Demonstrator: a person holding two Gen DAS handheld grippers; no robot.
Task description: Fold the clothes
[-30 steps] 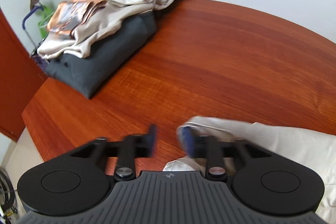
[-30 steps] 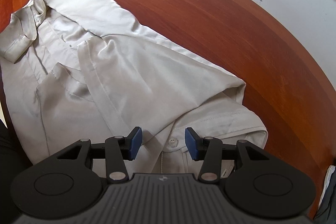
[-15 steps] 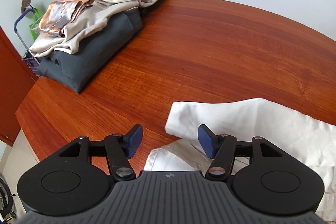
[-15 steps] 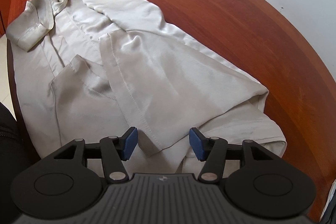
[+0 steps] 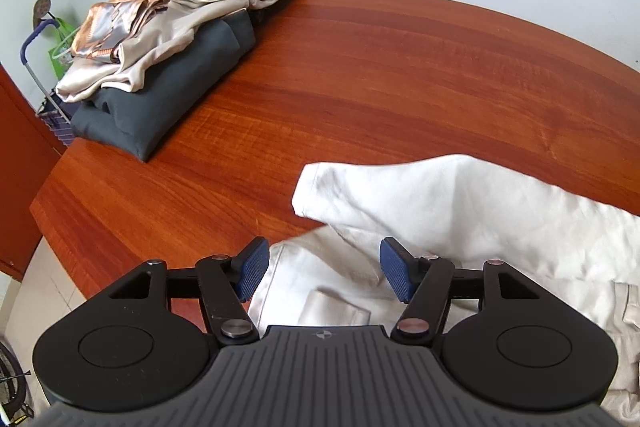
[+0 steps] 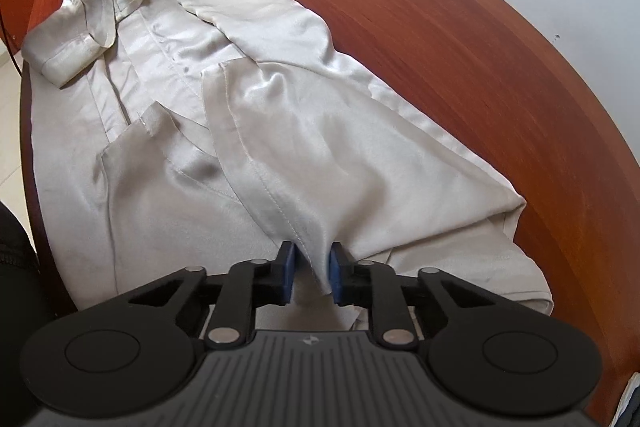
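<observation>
Each black plastic left gripper [image 5: 322,273] and matching right gripper [image 6: 311,275] had a ribbed grey housing with a small round emblem, two round side discs, silver pivot screws, and textured blue rubber pads [image 5: 253,269].

The left black two-finger gripper with blue ribbed pads [image 5: 323,274] is hanging tilted steeply downward with its jaws standing wide apart, nothing pinched between them. The right black gripper with the same blue pads [image 6: 311,274] is pointing down even more sharply, and its jaws have just been closing, now pinching a fold of the pale cream satin shirt [image 6: 280,131] between the pads.
</observation>
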